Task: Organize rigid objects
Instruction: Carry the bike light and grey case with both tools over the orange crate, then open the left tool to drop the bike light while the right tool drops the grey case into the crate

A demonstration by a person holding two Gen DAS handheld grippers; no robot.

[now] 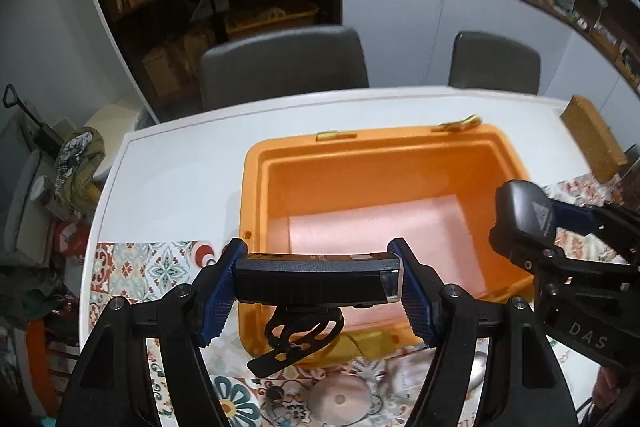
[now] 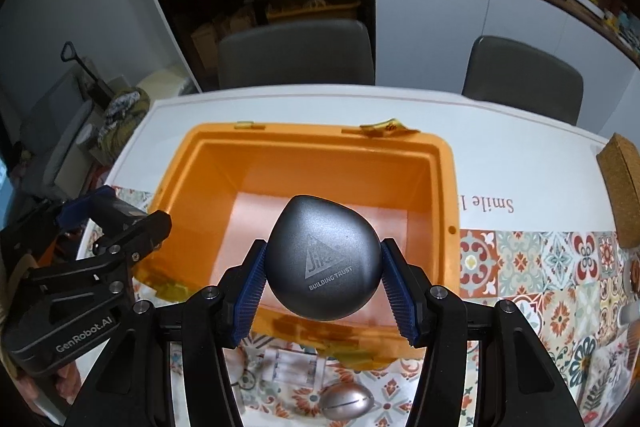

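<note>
An open orange box (image 1: 256,187) (image 2: 440,187) with a pale pink foam floor stands on the white table. My left gripper (image 1: 318,283) is shut on a black bar-shaped device (image 1: 316,277) with a strap mount hanging below, held over the box's near rim. My right gripper (image 2: 322,279) is shut on a grey rounded case (image 2: 322,259) printed "BUILDING TRUST", held above the box's near side. The right gripper (image 1: 532,215) also shows at the right of the left wrist view, and the left gripper (image 2: 100,215) at the left of the right wrist view.
A patterned tile mat (image 2: 540,267) covers the table's near side. A silver egg-shaped object (image 2: 346,403) and a pink round disc (image 1: 340,397) lie on it in front of the box. A cork block (image 2: 622,187) lies at the right. Two grey chairs (image 1: 280,63) stand behind the table.
</note>
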